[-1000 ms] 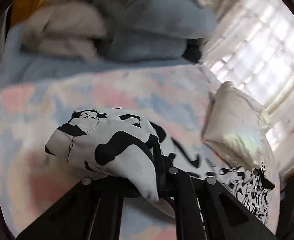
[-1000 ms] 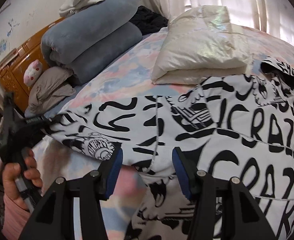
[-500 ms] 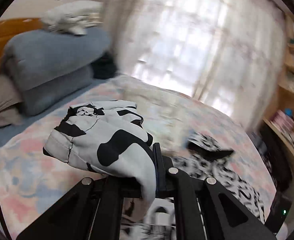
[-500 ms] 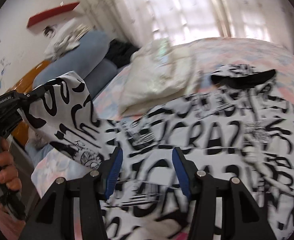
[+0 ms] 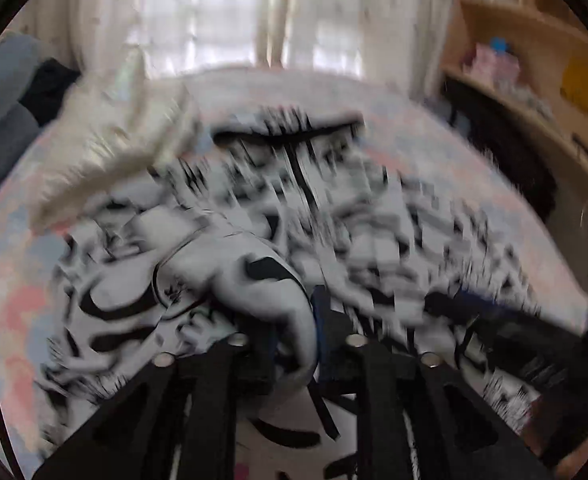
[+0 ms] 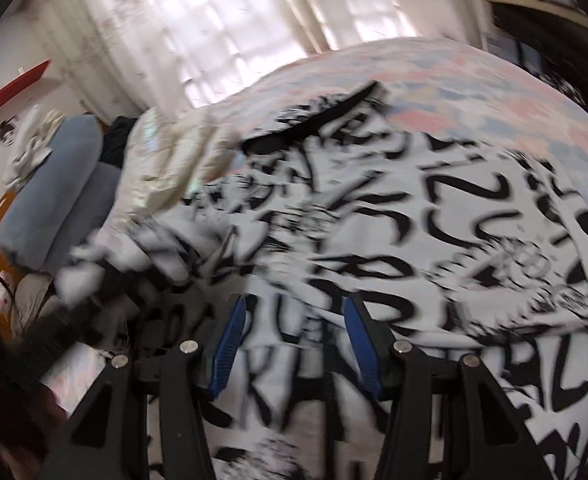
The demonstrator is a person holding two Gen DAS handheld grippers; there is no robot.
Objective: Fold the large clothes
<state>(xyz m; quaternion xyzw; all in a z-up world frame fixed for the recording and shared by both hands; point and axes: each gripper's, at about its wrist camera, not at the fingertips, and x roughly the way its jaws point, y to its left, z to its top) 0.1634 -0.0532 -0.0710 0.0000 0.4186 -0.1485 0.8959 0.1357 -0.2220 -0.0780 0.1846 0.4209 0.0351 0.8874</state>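
The shirt [image 6: 433, 240], white with black lettering, lies spread over the bed [image 6: 473, 92], its black collar [image 6: 313, 128] toward the curtain [image 6: 214, 20]. A cream pillow [image 6: 166, 160] sits on the bed just beside the shirt, touching its edge, and beyond the pillow are rolled blue blankets [image 6: 54, 200].

The left gripper [image 5: 294, 340] has a bunched fold of the shirt [image 5: 254, 280] between its fingers; its jaws have just been opening, and blur hides whether the pads still press on the cloth.

The right gripper [image 6: 294, 344] hangs over the shirt with its blue pads [image 6: 230, 344] apart and nothing clamped between them. A wooden shelf [image 5: 533, 60] stands beside the bed.
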